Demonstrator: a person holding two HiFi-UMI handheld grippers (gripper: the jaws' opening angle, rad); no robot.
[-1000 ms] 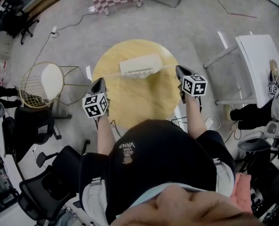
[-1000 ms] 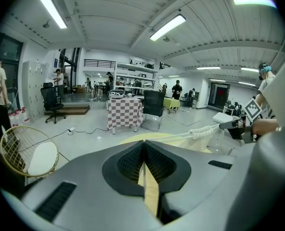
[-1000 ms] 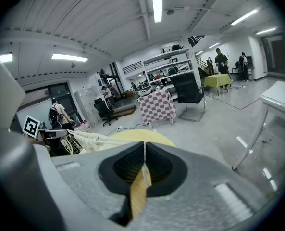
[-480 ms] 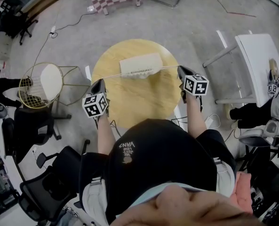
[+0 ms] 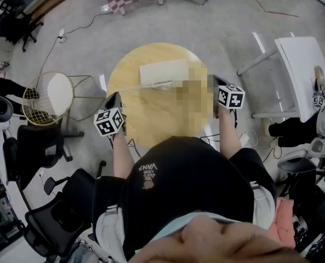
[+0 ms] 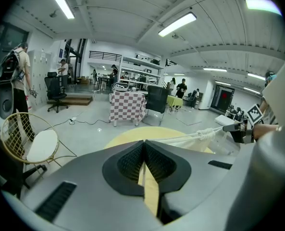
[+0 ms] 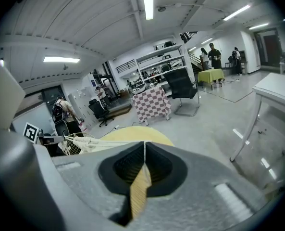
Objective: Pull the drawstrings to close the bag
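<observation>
Left gripper (image 5: 115, 95): jaws clamped on drawstring (image 5: 132, 87), tilted downward.
Right gripper (image 5: 215, 81): jaws clamped on drawstring's other end, tilted downward.
Left forearm (image 5: 121, 159), right forearm (image 5: 229, 138): spread apart.

Round wooden table (image 5: 151, 114) bears a pale bag (image 5: 162, 73).

Person wears a black short-sleeved T-shirt (image 5: 173, 185) with pale lettering and a small logo on the chest. The dark tapered left gripper (image 5: 116, 95) and right gripper (image 5: 215, 82) each carry a white cube with black square markers (image 5: 108, 121). Up close, both have matte grey shells and black ribbed pads (image 6: 130, 162).
</observation>
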